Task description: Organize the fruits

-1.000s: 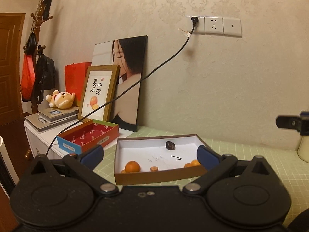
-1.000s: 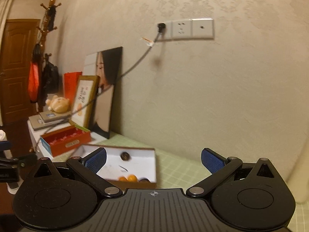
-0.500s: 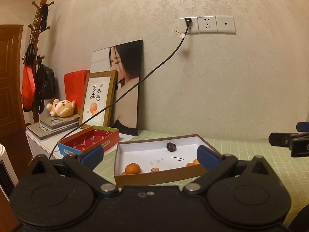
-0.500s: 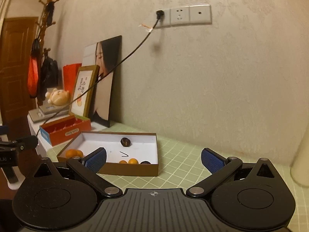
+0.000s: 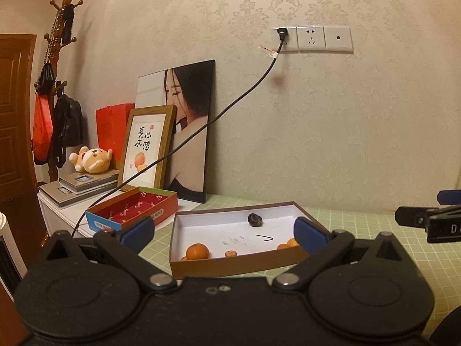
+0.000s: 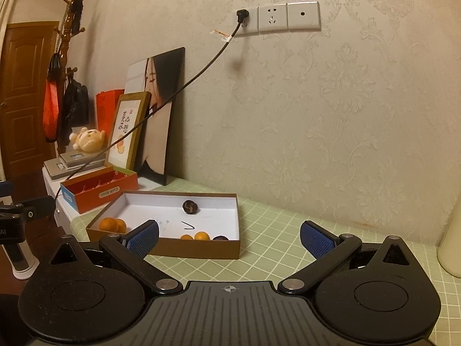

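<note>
A brown box with a white inside (image 5: pixel 230 263) (image 6: pixel 201 248) lies on the green grid mat. It holds small oranges (image 5: pixel 197 251) (image 6: pixel 109 225) at its near left, two more oranges (image 6: pixel 201 236) at its near right, and a dark round fruit (image 5: pixel 255 219) (image 6: pixel 189 206) near its far wall. A second dark fruit (image 6: pixel 220 238) sits by the near right corner. My left gripper (image 5: pixel 223 229) is open and empty, just short of the box. My right gripper (image 6: pixel 229 238) is open and empty, to the right of the box.
A red box with a blue end (image 5: pixel 132 210) (image 6: pixel 98 191) stands left of the brown box. Framed pictures (image 5: pixel 149 147) lean on the wall, with a black cable (image 5: pixel 230 106) hanging across. A cream container (image 6: pixel 451 248) stands at the right edge. The table's left edge is close.
Both grippers have tilted down and moved a little nearer the box, which now sits higher and larger in the right wrist view. Both stayed open.
</note>
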The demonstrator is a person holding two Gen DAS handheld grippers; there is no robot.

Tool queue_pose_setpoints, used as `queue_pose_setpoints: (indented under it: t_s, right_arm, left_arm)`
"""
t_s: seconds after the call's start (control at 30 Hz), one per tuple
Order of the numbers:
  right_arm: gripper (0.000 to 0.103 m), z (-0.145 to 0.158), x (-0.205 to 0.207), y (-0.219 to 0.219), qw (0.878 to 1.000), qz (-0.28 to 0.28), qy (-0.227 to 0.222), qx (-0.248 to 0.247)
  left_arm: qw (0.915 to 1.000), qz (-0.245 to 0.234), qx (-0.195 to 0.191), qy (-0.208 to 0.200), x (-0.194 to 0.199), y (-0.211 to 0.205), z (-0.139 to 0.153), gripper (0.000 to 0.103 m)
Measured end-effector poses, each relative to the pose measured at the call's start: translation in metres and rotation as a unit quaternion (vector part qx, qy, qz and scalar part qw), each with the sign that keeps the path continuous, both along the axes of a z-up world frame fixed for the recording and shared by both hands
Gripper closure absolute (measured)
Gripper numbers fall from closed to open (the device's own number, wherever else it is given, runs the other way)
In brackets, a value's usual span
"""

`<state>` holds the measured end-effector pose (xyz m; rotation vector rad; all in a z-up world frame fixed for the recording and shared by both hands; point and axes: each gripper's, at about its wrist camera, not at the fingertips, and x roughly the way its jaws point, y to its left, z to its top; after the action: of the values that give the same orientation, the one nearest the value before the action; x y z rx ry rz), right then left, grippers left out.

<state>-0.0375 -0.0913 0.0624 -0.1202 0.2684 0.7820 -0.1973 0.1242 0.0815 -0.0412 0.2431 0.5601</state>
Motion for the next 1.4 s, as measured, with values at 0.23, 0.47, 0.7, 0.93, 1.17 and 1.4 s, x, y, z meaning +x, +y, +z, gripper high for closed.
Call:
queue_pose_setpoints:
  t_s: [0.23,0.47,0.7,0.93,1.17,1.4]
  right_arm:
    - [0.000,0.0003,0.0016,-0.0011,1.000,0.000,0.004,-0.001]
    - [0.000,0.0009,0.0026,-0.0012,1.000,0.000,0.005,-0.002]
    - [0.000,0.0008,0.0031,-0.0012,1.000,0.000,0.005,-0.003]
    - [0.000,0.0018,0.0022,-0.0001,1.000,-0.001,0.005,-0.006]
    - [0.000,0.0015,0.0026,-0.0020,1.000,-0.001,0.005,-0.005]
    - [0.000,0.0017,0.0027,-0.0012,1.000,-0.001,0.005,-0.005]
  left_arm:
    - [1.0000,-0.003,0.004,0.004,0.0013,-0.0023,-0.0006,0.006]
    - [1.0000,-0.003,0.000,0.003,0.0014,-0.0022,-0.0003,0.006]
    - [1.0000,-0.003,-0.001,0.002,0.0019,-0.0019,-0.0003,0.006]
    - [1.0000,-0.003,-0.004,0.002,0.0016,-0.0018,0.0000,0.006]
    - [1.0000,-0.004,-0.003,0.003,0.0018,-0.0010,0.0001,0.006]
    - [1.0000,-0.004,-0.004,0.004,0.0017,-0.0009,0.0005,0.006]
